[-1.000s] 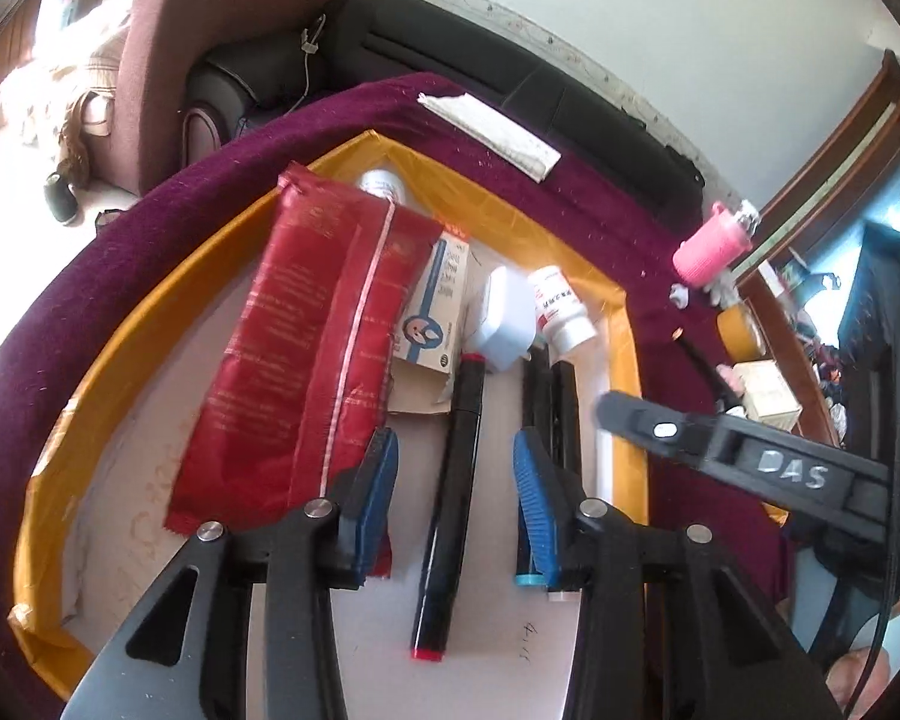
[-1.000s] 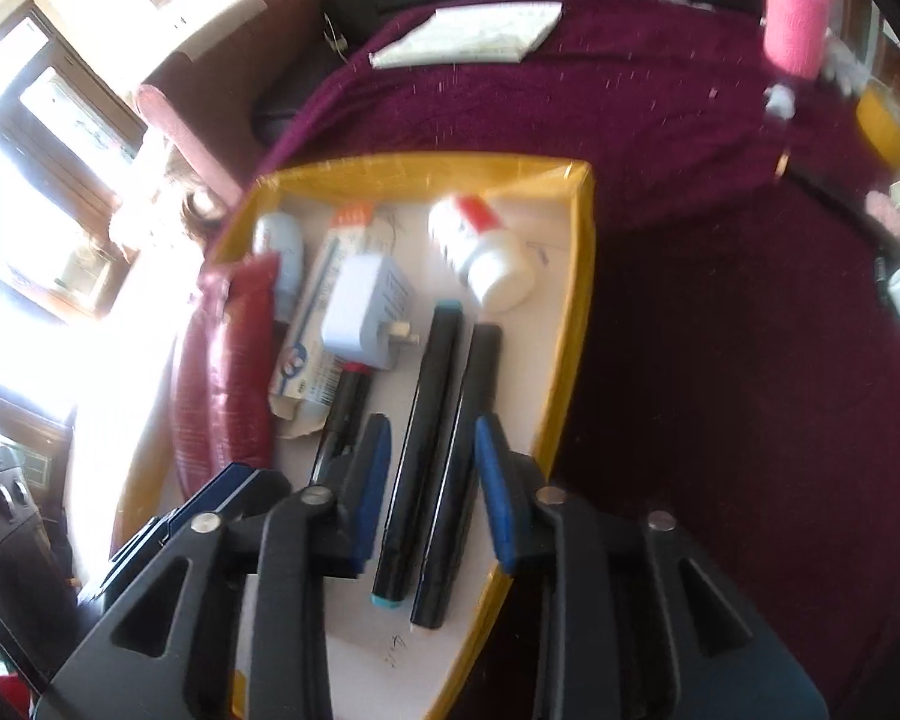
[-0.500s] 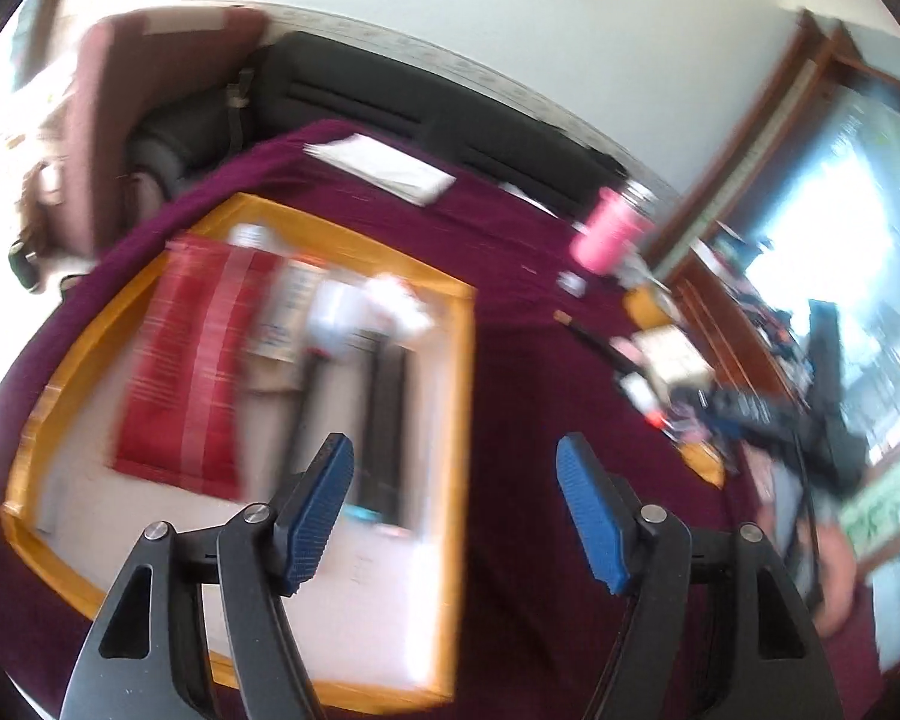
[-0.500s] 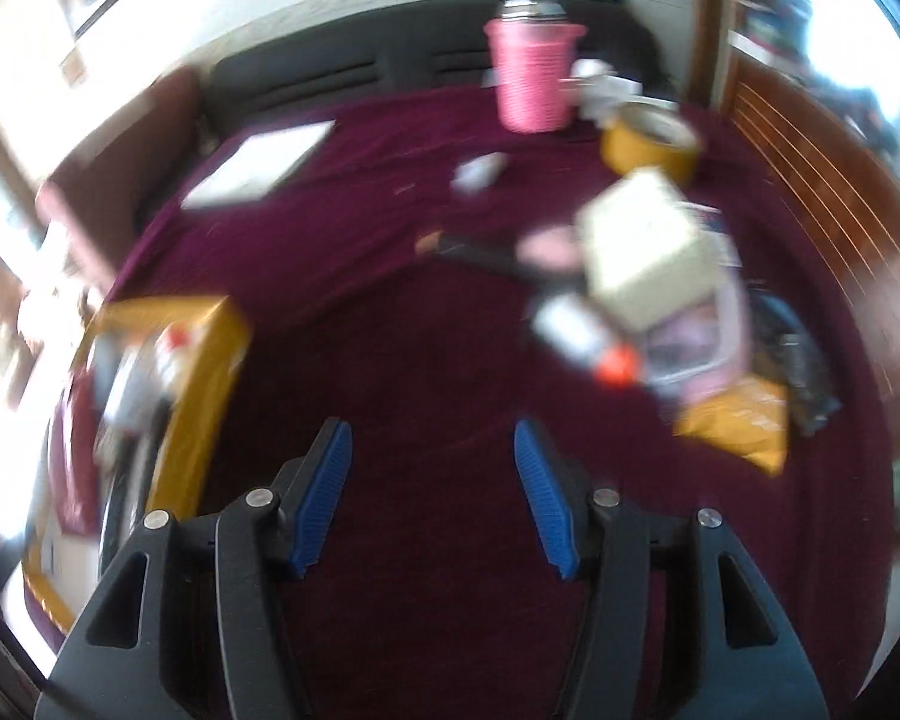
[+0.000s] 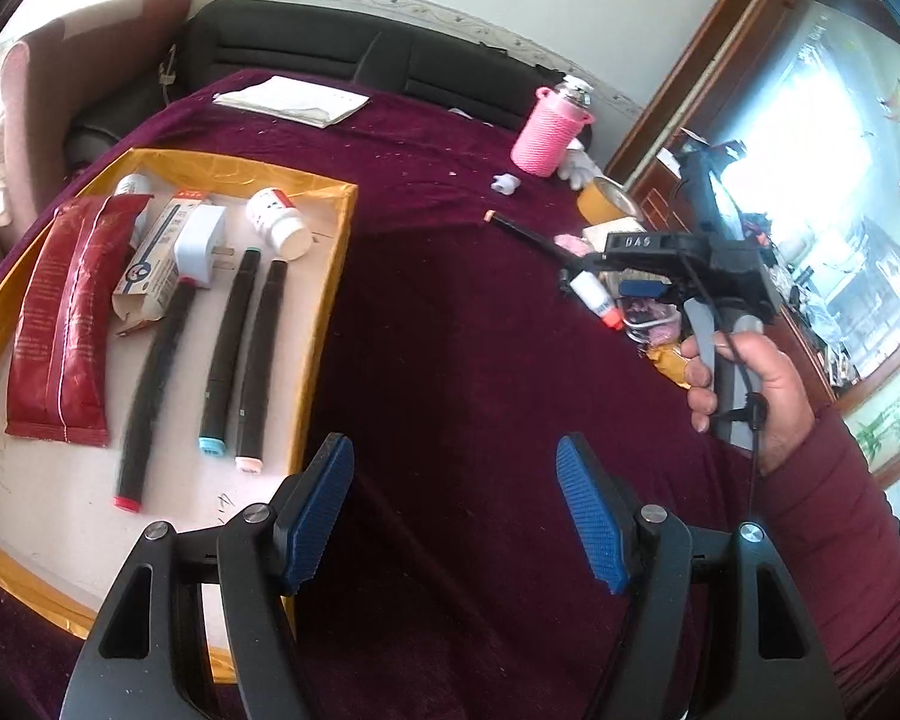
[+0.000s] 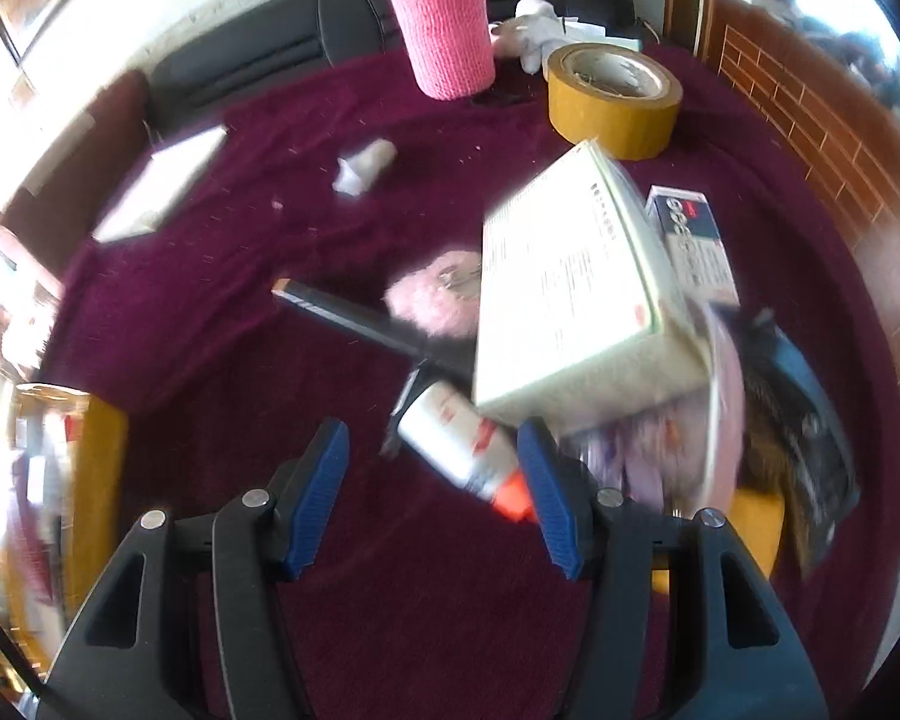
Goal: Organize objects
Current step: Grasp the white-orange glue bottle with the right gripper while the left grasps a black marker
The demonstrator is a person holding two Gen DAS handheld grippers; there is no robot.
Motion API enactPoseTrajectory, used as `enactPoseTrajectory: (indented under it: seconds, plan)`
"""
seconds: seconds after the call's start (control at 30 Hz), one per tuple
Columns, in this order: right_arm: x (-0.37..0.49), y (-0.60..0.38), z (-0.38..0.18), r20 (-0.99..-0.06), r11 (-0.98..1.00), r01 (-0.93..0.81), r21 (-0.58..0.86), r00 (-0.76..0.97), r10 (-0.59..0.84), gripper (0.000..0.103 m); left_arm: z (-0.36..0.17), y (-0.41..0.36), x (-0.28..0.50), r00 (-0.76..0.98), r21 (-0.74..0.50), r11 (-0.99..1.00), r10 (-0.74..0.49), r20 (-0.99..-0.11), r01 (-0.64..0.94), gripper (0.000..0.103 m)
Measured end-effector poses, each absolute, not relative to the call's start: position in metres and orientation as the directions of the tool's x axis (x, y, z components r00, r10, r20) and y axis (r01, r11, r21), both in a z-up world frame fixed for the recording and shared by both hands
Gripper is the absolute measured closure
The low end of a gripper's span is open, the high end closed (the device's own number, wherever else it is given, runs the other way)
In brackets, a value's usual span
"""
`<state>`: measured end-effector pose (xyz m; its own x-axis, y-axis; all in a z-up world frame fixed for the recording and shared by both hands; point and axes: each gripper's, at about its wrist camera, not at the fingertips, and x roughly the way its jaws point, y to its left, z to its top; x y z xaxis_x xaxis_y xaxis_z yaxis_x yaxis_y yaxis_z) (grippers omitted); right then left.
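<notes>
Both grippers stand released, with nothing between their blue pads; earlier frames bear out that each pair of jaws has just been opening.

Left wrist view: the left gripper [image 5: 456, 510] hangs over bare maroon cloth [image 5: 468, 330], just off the right rim of the yellow-edged tray [image 5: 324, 312]. Inside the tray lie a red pouch [image 5: 60, 312] along the left side, a small printed carton [image 5: 156, 264] with a white plug adapter [image 5: 198, 246] on it, a white pill bottle [image 5: 279, 222] near the far right corner, and three dark markers side by side: one red-capped [image 5: 150, 384], one blue-capped [image 5: 228, 348], one pink-capped [image 5: 261, 360]. Towards the cloth's right edge a hand [image 5: 744, 384] in a dark red sleeve holds the right gripper [image 5: 642, 288] above a small clutter. A pink knitted bottle sleeve [image 5: 549, 135] stands near the far edge.

Right wrist view, somewhat blurred: the right gripper [image 6: 435, 492] hovers over a white tube with an orange cap [image 6: 468, 450], which lies slanted between the open pads; contact with the right pad cannot be told. Beside it a pale box [image 6: 576, 300] sits tilted on the pile, with a black marker [image 6: 354, 318] running under it and a roll of yellow tape [image 6: 612, 99] beyond.
</notes>
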<state>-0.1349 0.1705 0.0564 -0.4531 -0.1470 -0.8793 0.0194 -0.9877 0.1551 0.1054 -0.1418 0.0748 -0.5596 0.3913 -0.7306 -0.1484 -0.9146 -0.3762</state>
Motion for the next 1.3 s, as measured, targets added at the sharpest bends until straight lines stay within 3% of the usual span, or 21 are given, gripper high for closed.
enactPoseTrajectory:
  seconds: [0.17, 0.23, 0.3, 0.5, 0.67, 0.87, 1.1, 1.3]
  plan:
    - [-0.155, 0.166, 0.03, -0.911, -0.996, 0.049, 0.074, -0.404, -0.087, 0.046, 0.066, -0.148, 0.099, -0.539, -0.384, -0.916, 0.385, -0.749, -0.121, 0.039]
    - [-0.149, 0.169, 0.033, -0.905, -0.994, 0.042, 0.101, -0.412, -0.11, 0.071, 0.065, -0.148, 0.094, -0.528, -0.392, -0.911, 0.396, -0.751, -0.126, 0.039]
    - [-0.14, 0.171, 0.033, -0.905, -0.992, 0.041, 0.115, -0.407, -0.122, 0.079, 0.073, -0.145, 0.087, -0.523, -0.396, -0.905, 0.416, -0.744, -0.156, 0.039]
    - [-0.082, 0.183, 0.027, -0.881, -0.973, 0.051, 0.223, -0.417, -0.224, 0.079, 0.113, -0.115, 0.04, -0.55, -0.319, -0.91, 0.414, -0.725, -0.265, 0.039]
    - [-0.042, 0.207, 0.021, -0.805, -0.933, 0.09, 0.348, -0.482, -0.346, 0.079, 0.133, -0.061, -0.039, -0.569, -0.26, -0.908, 0.41, -0.712, -0.329, 0.039]
    - [-0.036, 0.233, 0.012, -0.706, -0.849, 0.105, 0.518, -0.507, -0.494, 0.079, 0.1, -0.008, -0.138, -0.452, -0.363, -0.877, 0.475, -0.755, -0.315, 0.039]
    - [-0.04, 0.229, 0.013, -0.709, -0.853, 0.131, 0.506, -0.499, -0.497, 0.079, 0.039, 0.041, -0.208, -0.365, -0.291, -0.877, 0.432, -0.825, -0.381, 0.039]
    - [-0.043, 0.23, 0.012, -0.701, -0.836, 0.121, 0.536, -0.489, -0.52, 0.079, 0.016, 0.05, -0.203, -0.295, -0.301, -0.844, 0.455, -0.84, -0.444, 0.036]
